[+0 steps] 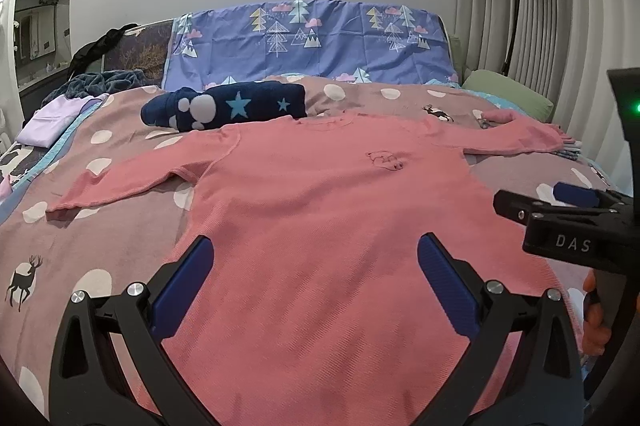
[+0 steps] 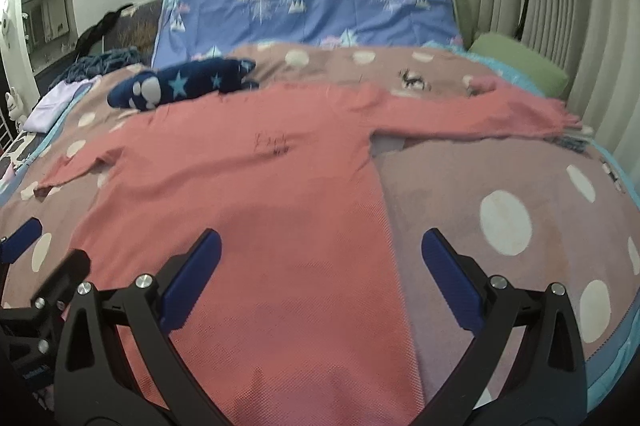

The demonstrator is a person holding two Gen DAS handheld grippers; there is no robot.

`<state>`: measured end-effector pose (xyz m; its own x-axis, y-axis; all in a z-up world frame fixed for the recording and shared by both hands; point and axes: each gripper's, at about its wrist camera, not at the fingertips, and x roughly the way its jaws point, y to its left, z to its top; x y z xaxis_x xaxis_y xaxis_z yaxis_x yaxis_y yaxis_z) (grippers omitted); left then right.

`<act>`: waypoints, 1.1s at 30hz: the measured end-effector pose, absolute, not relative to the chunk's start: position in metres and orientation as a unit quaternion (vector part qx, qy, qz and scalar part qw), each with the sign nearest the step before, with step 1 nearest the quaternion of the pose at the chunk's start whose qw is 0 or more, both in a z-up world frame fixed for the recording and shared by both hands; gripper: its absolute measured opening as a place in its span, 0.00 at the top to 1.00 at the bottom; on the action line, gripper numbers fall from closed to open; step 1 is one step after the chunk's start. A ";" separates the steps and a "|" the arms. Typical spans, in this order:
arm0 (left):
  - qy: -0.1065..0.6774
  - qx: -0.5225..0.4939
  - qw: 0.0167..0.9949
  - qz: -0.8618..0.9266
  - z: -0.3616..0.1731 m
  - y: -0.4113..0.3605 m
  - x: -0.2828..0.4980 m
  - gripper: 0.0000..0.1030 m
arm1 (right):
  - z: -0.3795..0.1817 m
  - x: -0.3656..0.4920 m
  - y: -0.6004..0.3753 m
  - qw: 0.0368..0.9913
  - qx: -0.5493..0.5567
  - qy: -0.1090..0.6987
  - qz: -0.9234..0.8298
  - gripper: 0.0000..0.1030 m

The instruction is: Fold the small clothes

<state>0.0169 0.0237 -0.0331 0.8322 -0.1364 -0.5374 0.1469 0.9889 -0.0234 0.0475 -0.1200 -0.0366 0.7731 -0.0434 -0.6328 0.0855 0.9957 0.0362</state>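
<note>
Both the left gripper and right gripper hang wide open (holding nothing) over the flat pink shirt, so a shallow pinch could grab the bedspread too.

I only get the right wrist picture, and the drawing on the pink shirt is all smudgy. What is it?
Observer: The left wrist view shows the drawing sharply. It is a small outlined animal, maybe a bear.
Child: Are the left tongs open? I only see a bit of them.
Observer: Yes. The left tongs are wide open over the lower part of the shirt, and they hold nothing.
Child: Is there anything on the blanket beside them?
Observer: A black deer print sits on the blanket, off to their left.
</note>
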 end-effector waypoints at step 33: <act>0.363 -0.295 0.881 0.068 -0.094 0.300 0.105 0.44 | -0.052 0.142 -0.093 0.931 -0.043 0.361 -0.038 0.02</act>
